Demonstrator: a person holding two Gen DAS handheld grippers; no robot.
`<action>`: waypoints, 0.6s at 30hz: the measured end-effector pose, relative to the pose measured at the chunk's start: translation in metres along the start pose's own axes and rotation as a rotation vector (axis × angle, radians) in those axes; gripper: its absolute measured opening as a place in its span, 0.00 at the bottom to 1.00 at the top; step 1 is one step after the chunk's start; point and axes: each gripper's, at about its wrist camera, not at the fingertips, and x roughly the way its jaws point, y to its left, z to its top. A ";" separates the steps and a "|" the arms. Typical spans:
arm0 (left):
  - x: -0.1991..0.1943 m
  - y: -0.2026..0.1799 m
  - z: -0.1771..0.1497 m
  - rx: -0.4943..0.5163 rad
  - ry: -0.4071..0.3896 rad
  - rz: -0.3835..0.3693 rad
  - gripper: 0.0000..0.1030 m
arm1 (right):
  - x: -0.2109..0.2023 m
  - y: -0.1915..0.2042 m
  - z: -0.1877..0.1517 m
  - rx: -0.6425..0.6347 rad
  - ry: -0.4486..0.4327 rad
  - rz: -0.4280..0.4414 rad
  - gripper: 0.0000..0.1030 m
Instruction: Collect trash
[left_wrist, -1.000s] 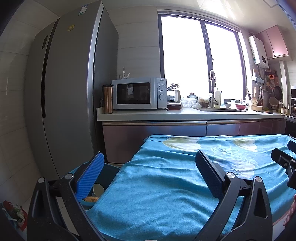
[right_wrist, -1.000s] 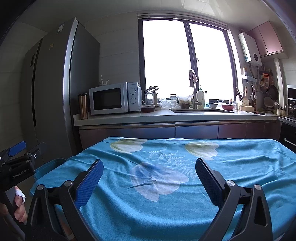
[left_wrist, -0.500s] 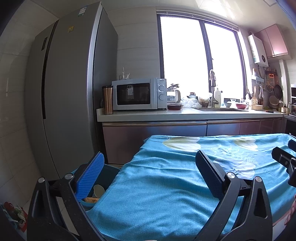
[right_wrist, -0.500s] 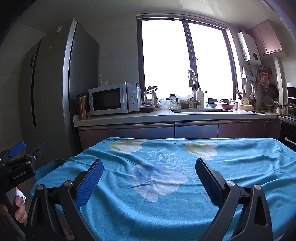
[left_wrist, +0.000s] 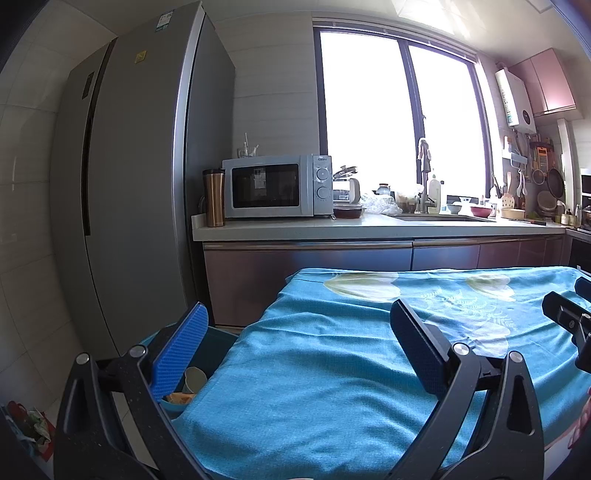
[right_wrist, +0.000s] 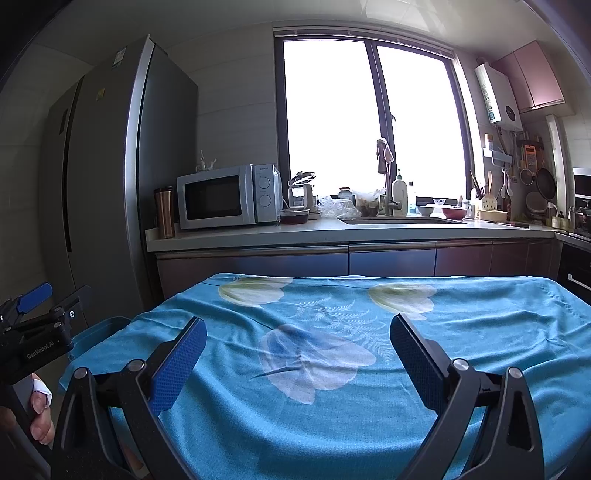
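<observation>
Bin (left_wrist: 218, 345) — below wide-spread left gripper (left_wrist: 299, 332).

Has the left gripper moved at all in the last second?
No. In the left wrist view, the left gripper frames the microwave and bin just as before.

A cloth-covered table (right_wrist: 369, 369) stands in front of a counter (right_wrist: 332, 232). A bin (left_wrist: 218, 347) sits at the table's left edge, with a cup (left_wrist: 195, 378) inside. On the counter, a tumbler (left_wrist: 214, 197) stands left of a microwave (left_wrist: 275, 186); a fridge (left_wrist: 136, 184) stands left of both.
</observation>
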 end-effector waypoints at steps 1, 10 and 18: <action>0.000 0.000 0.000 0.000 0.000 0.001 0.94 | 0.000 0.000 0.000 0.000 0.000 0.001 0.93; 0.000 0.000 -0.001 -0.001 0.001 0.004 0.94 | 0.001 -0.001 -0.001 0.005 0.002 -0.001 0.93; -0.001 0.000 -0.001 0.002 -0.002 0.008 0.94 | 0.002 -0.002 0.000 0.006 0.002 0.000 0.93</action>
